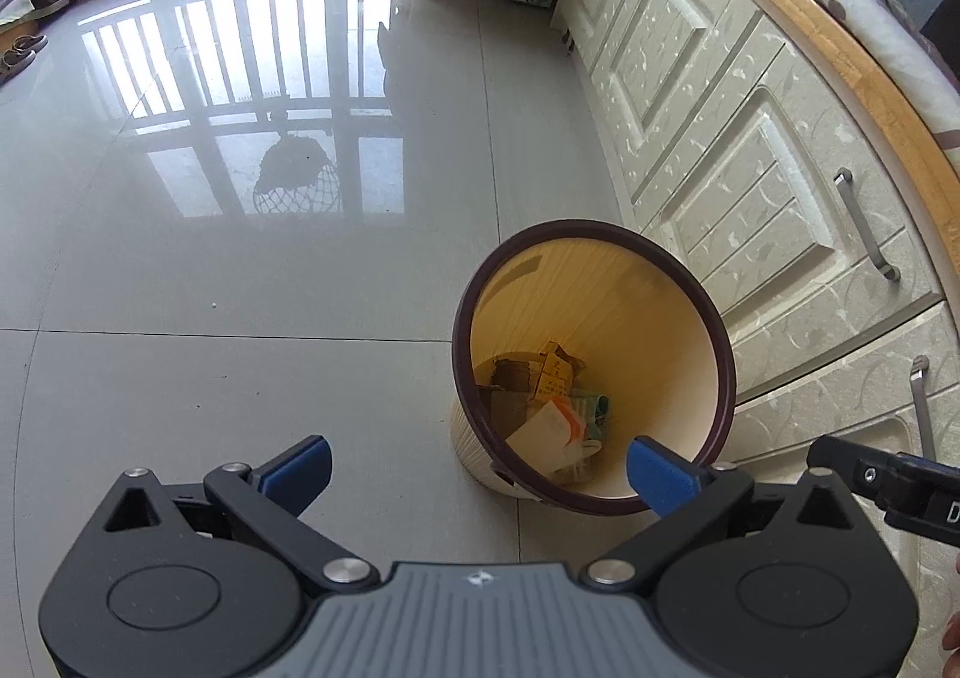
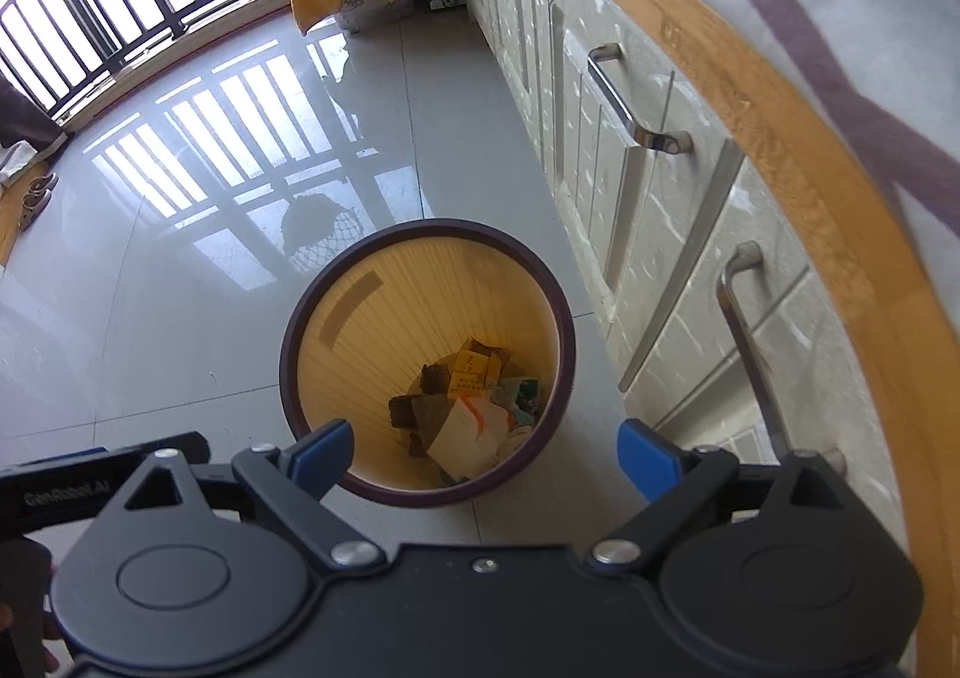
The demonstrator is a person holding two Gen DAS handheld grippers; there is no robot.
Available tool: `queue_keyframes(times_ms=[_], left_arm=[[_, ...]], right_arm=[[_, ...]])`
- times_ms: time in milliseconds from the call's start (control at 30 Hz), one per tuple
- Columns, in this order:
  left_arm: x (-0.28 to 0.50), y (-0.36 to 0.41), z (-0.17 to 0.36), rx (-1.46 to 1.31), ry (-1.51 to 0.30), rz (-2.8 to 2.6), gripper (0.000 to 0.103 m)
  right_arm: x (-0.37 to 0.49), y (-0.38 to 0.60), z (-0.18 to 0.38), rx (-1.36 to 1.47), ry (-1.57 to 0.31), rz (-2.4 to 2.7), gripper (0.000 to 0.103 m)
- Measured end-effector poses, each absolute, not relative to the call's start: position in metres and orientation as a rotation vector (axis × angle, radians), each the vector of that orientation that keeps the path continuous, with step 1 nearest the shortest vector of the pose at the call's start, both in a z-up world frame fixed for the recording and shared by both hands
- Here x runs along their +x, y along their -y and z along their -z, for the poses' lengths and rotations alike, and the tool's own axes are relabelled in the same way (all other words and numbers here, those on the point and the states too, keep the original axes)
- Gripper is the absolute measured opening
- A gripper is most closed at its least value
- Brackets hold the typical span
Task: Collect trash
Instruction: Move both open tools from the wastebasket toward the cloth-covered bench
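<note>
Both grippers stood spread wide and empty above the grey tiled floor (image 1: pixel 240 378). Between the blue pads of the left gripper (image 1: pixel 477 468) nothing was held, and the same went for the right gripper (image 2: pixel 483 459). Below them the round cream waste bin with a dark brown rim (image 2: pixel 558 318) stood beside the pale cabinet doors (image 1: pixel 750 186), with crumpled paper and small cardboard boxes (image 2: pixel 474 396) lying at its bottom.
</note>
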State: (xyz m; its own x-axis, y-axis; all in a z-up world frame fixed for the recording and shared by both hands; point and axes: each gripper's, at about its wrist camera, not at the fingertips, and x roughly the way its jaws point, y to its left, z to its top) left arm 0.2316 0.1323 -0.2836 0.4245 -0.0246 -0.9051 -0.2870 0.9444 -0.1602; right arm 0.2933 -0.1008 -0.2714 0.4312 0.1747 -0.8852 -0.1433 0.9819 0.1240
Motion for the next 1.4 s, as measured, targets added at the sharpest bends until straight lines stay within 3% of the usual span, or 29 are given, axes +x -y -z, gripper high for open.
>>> queue_keyframes(times_ms=[167, 700, 1400], left_arm=[[0.219, -0.131, 0.271, -0.28, -1.109, -0.157, 0.103], [0.176, -0.135, 0.227, -0.243, -1.012, -0.147, 0.103], [0.149, -0.106, 0.157, -0.23, -0.747, -0.128, 0.103]], right_arm=[[0.281, 0.1, 0.262, -0.002, -1.076, -0.198, 0.103], [0.236, 0.102, 0.225, -0.049, -0.976, -0.196, 0.103], [0.186, 0.161, 0.148, -0.011, -0.667, -0.11, 0.103]])
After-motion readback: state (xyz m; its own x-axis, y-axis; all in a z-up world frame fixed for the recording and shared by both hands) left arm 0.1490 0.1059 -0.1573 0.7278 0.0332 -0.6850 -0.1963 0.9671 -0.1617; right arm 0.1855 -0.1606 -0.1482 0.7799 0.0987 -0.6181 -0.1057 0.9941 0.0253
